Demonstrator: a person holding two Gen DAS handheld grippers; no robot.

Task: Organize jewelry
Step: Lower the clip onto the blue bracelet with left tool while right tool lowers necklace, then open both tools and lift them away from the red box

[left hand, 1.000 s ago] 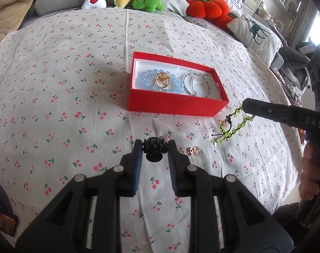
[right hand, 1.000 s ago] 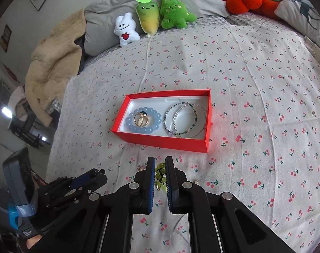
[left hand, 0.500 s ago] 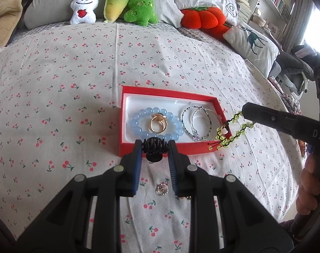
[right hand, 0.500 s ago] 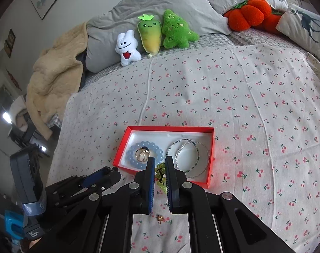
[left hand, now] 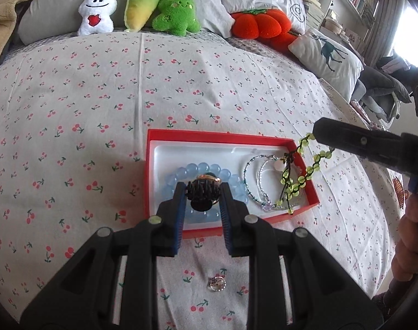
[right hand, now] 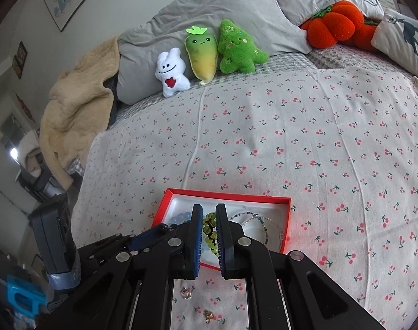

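A red box (left hand: 151, 170) with a white liner lies on the cherry-print bedspread. It holds a blue bead bracelet (left hand: 206, 169), a gold ring and thin beaded bangles (left hand: 253, 184). My left gripper (left hand: 202, 192) is shut on a small black hair claw (left hand: 202, 189) and holds it over the blue bracelet. My right gripper (right hand: 209, 228) is shut on a green bead bracelet (right hand: 209, 229), which hangs over the box's right end (left hand: 302, 181). The red box also shows in the right wrist view (right hand: 225, 194).
Small loose rings lie on the bedspread in front of the box (left hand: 216, 284) (right hand: 186, 293) (right hand: 208, 315). Plush toys (left hand: 178, 13), grey pillows and a red pumpkin cushion (left hand: 257, 24) line the far side. A beige blanket (right hand: 76, 110) lies at the left.
Both grippers have moved forward from in front of the box to above it, carrying the hair claw and the green bracelet. The loose rings stayed on the bedspread.
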